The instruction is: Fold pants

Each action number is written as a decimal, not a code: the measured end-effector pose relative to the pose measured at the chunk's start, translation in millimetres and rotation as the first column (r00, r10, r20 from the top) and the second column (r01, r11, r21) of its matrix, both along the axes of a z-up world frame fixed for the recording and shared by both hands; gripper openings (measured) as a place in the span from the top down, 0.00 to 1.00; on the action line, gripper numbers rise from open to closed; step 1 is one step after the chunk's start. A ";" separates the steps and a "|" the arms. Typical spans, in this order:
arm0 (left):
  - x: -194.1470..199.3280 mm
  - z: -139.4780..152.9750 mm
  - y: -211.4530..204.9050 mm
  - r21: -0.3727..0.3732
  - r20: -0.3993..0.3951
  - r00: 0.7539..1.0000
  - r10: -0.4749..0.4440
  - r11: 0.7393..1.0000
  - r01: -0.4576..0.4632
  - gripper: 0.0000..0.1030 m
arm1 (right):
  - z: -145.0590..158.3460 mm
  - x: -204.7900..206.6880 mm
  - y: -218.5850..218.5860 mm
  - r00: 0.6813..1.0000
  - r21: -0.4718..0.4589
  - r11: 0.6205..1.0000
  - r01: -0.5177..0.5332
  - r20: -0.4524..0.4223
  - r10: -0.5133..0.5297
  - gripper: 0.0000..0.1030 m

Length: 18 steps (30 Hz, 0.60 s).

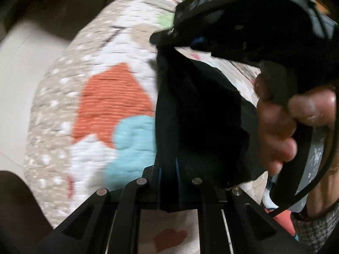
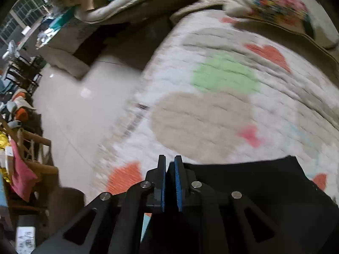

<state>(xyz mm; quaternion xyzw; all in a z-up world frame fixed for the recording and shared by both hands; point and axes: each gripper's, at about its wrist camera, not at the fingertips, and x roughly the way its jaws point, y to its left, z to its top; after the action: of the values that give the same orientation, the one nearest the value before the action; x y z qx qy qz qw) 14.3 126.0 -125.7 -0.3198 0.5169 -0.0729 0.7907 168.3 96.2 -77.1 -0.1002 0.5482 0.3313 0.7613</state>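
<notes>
Both views motion-blurred. Left tool (image 1: 168, 169): jaws nearly together, clamped on a fold of the black pants (image 1: 197, 114); the cloth rises from the blue pads and hangs taut above the quilt (image 1: 110, 97). In the left wrist view the right tool (image 1: 167, 34) sits at upper right, tips pinched on the upper edge of the same pants, so the cloth spans between both tools, off the bed. A hand (image 1: 292, 122) wraps the right tool's grip at the right edge; grey knit sleeve (image 1: 317, 228) below it. Right wrist view: right tool (image 2: 169, 182) has its blue pads close together with dark cloth between them, and the pants (image 2: 254, 190) spread from there to the lower right, over the quilt (image 2: 211, 114). Quilt is white and beige, with orange, teal, green and pink patches and hearts. A floral pillow (image 2: 273, 2) lies at the far end. Pale tiled floor (image 2: 70, 110) to the left, cluttered furniture along the far left edge.
</notes>
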 end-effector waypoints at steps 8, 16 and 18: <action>0.5 -2.7 24.1 -0.083 -0.028 0.999 0.029 0.996 -0.031 0.89 | 18.0 1.7 23.2 0.999 0.060 0.998 0.018 0.032 -0.020 0.92; -21.8 20.7 66.2 -0.064 0.058 0.995 0.078 0.995 -0.074 0.88 | 46.8 -19.4 -133.7 0.949 0.066 0.958 0.280 0.130 -0.287 0.87; -14.9 28.7 52.4 -0.022 0.078 0.996 0.044 0.999 -0.043 0.87 | 35.2 -42.2 -159.2 0.947 0.115 0.946 0.304 0.073 -0.314 0.87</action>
<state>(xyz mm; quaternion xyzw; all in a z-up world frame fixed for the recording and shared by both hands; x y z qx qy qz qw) -0.6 178.3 -97.0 -0.3358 0.4777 -0.0735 0.8085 126.1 -62.9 -41.9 0.0112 0.5044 0.2307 0.8320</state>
